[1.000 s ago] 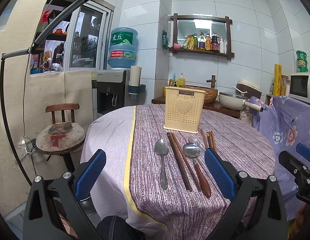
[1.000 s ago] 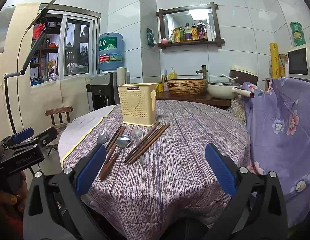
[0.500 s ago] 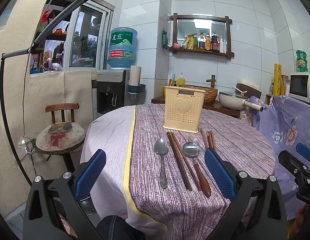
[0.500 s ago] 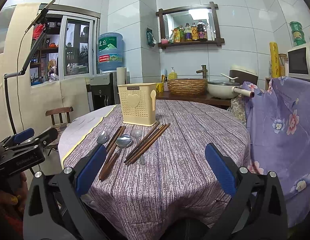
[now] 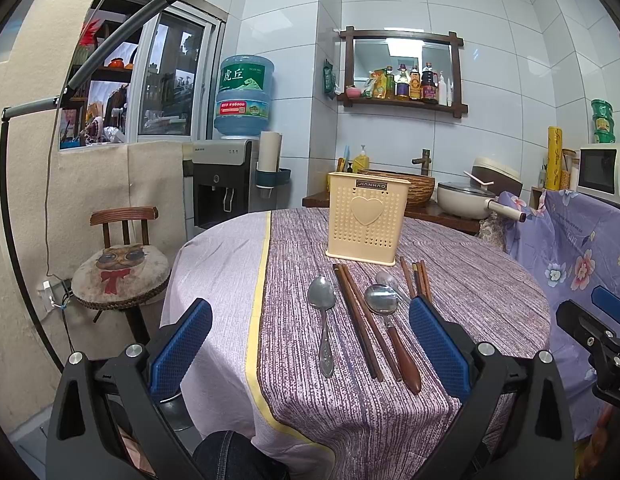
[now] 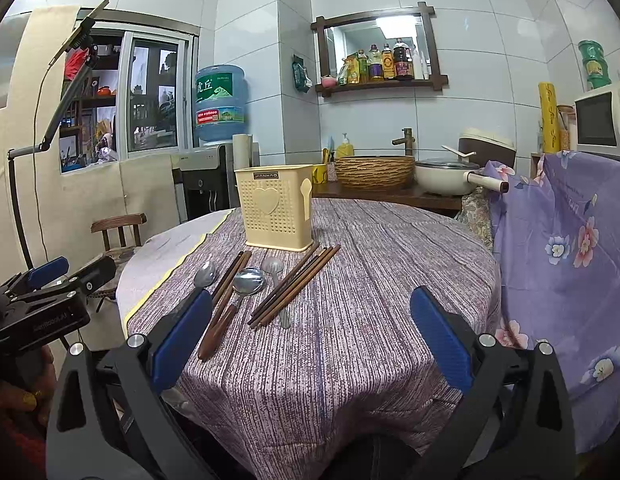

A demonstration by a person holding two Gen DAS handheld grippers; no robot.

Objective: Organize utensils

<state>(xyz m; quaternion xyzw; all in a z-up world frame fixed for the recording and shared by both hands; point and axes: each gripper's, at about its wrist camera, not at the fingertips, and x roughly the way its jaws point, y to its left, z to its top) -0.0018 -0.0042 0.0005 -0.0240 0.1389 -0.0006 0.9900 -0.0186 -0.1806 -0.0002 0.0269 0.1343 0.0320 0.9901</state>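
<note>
A cream utensil holder [image 5: 367,220] [image 6: 276,207] with a heart stands on the round table [image 5: 489,280]. In front of it lie a metal spoon [image 5: 323,320] [image 6: 204,274], a pair of dark chopsticks [image 5: 359,320] [image 6: 230,280], a wooden-handled spoon [image 5: 389,332] [image 6: 234,304], a small spoon [image 5: 387,280] [image 6: 276,284] and more chopsticks [image 5: 417,278] [image 6: 296,286]. My left gripper [image 5: 310,344] is open and empty, near the table's front edge. My right gripper [image 6: 310,344] is open and empty, to the right of the utensils.
A wooden chair [image 5: 122,264] with a cat cushion stands left of the table. A water dispenser [image 5: 226,184] is behind it. A basket [image 6: 373,172], a pot [image 6: 445,176] and a microwave [image 6: 601,120] sit on the back counter. A purple floral cloth [image 6: 569,248] hangs at right.
</note>
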